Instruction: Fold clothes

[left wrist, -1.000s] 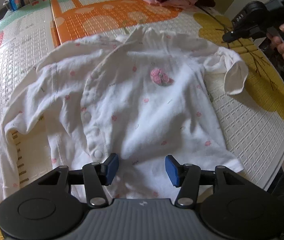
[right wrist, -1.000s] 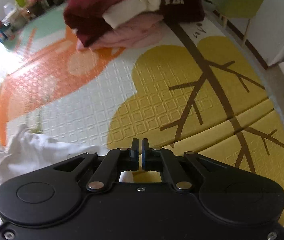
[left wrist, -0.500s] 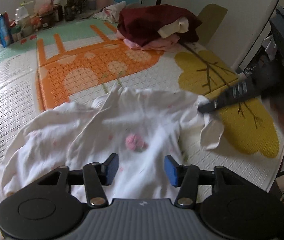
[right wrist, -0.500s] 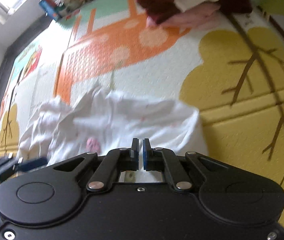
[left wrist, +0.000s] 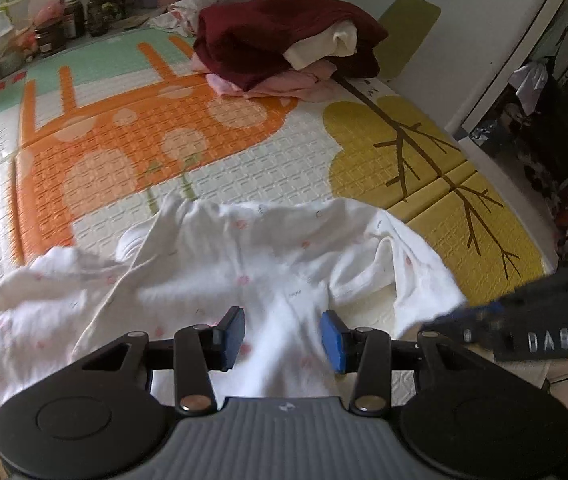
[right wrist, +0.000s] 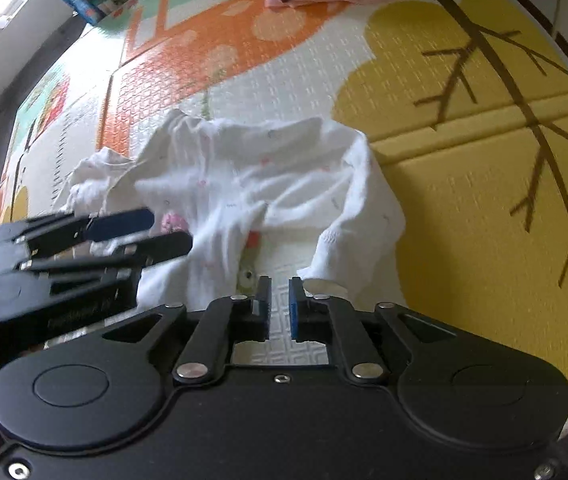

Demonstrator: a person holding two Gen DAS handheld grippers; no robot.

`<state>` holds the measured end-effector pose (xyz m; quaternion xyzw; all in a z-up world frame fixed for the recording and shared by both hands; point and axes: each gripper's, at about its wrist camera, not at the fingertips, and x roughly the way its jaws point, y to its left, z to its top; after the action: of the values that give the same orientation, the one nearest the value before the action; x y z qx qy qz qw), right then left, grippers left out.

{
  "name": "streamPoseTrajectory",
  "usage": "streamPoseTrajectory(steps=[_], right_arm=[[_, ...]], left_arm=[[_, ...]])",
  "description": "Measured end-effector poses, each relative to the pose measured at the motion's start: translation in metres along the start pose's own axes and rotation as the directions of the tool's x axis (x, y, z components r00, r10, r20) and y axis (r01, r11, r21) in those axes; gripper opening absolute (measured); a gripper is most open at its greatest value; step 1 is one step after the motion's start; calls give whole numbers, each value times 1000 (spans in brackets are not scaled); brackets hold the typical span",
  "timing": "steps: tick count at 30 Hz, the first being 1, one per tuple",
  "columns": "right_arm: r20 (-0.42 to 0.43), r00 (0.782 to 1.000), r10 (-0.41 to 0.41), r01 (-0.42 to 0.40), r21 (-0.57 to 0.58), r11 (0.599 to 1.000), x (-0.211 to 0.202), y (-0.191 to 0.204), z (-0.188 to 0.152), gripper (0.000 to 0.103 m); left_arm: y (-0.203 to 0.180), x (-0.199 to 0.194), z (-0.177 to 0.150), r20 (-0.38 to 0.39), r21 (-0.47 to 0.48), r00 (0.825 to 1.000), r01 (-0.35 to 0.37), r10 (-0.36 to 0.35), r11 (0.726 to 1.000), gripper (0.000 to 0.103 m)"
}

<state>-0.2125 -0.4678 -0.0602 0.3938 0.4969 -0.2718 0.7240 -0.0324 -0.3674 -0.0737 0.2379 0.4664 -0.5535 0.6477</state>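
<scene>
Patterned play mat (left wrist: 243,152) carries the white baby top (left wrist: 243,264), rumpled near its front edge. Left gripper (left wrist: 282,338) hovers over it, jaws wide apart; right gripper (right wrist: 279,308), jaws slightly parted and empty, sits beside the cuff, probably to fold that sleeve inward.

A rumpled white baby garment (left wrist: 243,264) with pink dots lies mid-frame on the mat; maroon-and-pink clothes pile (left wrist: 284,44) at top.
</scene>
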Motion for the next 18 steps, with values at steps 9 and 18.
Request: streamPoseTrajectory(steps=[9,18], right_arm=[[-3,1000,-31,31,94,995,-7,-29,-12,24],[25,998,56,-60,211,976,0,-45,-9,24]], left_arm=[[0,29,22,-16,-24,1000,-4,3,1000,41],[-4,51,35,-43,-36,999,-24,23,999,41]])
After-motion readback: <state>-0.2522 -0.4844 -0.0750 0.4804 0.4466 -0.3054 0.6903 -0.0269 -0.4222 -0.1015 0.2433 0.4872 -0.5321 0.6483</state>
